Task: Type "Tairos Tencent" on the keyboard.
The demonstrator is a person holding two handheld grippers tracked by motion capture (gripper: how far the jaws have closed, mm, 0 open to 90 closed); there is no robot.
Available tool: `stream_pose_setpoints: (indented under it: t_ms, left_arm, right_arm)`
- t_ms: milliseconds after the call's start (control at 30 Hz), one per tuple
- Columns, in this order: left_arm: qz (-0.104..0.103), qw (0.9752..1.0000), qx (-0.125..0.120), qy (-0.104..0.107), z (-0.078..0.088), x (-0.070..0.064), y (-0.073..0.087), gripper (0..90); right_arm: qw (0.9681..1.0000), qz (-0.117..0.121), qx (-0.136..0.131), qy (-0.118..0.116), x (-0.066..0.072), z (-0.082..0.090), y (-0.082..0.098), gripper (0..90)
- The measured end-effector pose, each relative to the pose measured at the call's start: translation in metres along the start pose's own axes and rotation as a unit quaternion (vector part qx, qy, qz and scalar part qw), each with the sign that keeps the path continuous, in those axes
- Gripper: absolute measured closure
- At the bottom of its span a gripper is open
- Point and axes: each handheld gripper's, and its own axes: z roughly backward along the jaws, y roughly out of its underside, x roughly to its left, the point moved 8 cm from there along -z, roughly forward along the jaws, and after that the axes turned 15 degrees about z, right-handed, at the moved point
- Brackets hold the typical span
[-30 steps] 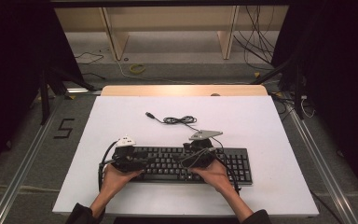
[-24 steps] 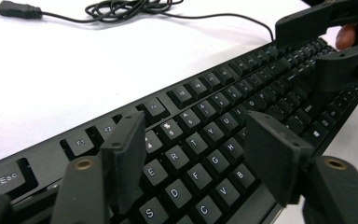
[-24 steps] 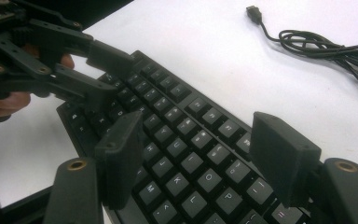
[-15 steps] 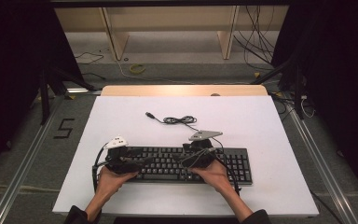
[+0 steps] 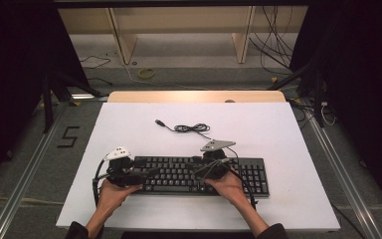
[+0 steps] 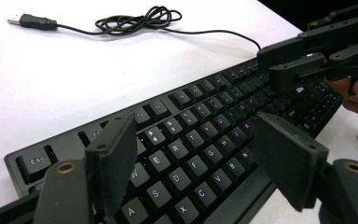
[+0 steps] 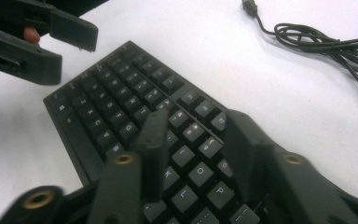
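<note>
The keyboard is a black full-size board with a low flat frame, dark square keycaps and pale legends that read clearly in the left gripper view: Esc at the near corner, then rows of letters running off toward the far end. It lies flat on the near half of the white table, its long side parallel to the near edge, a little right of the middle. From its back edge a thin black cable runs away across the table, gathered in a loose coil and ending in a USB plug that lies free on the white surface. The left gripper is at the board's left end, its jaws having just been opening; in the left gripper view they stand wide apart above the letter keys, with nothing pressed between them. The right gripper hovers over the middle-right of the board, held in a hand that rests on the front edge; its jaws have just been closing, and in the right gripper view they stand partly apart over the keys, gripping nothing. Beyond the table lie a grey floor with stray cables and a yellow ring.
</note>
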Motion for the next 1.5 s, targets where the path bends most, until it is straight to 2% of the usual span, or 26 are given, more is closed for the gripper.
stream_pose_setpoints:
  t_ms: [167,333,433,833,1500]
  left_arm:
    - [0.003,1.0,0.002,0.0,0.001,0.001,0.002,29.8]
    - [0.002,0.9999,0.009,-0.006,0.0,0.003,0.006,29.7]
    - [-0.002,0.9999,0.013,-0.011,0.001,0.004,0.007,30.1]
    - [0.0,0.9997,0.015,-0.017,0.002,0.007,0.01,30.6]
    - [-0.003,0.9998,0.019,-0.006,0.005,0.001,0.018,29.8]
  right_arm:
    - [1.0,0.004,0.003,0.0,0.001,-0.002,0.002,74.7]
    - [0.9997,0.018,0.019,0.003,0.002,-0.006,0.007,85.6]
    - [0.9995,0.018,0.026,0.005,0.001,-0.008,0.01,89.2]
    - [0.999,0.019,0.042,0.004,0.001,-0.015,0.015,90.0]
    - [0.9978,0.018,0.064,-0.001,0.004,-0.021,0.022,90.0]
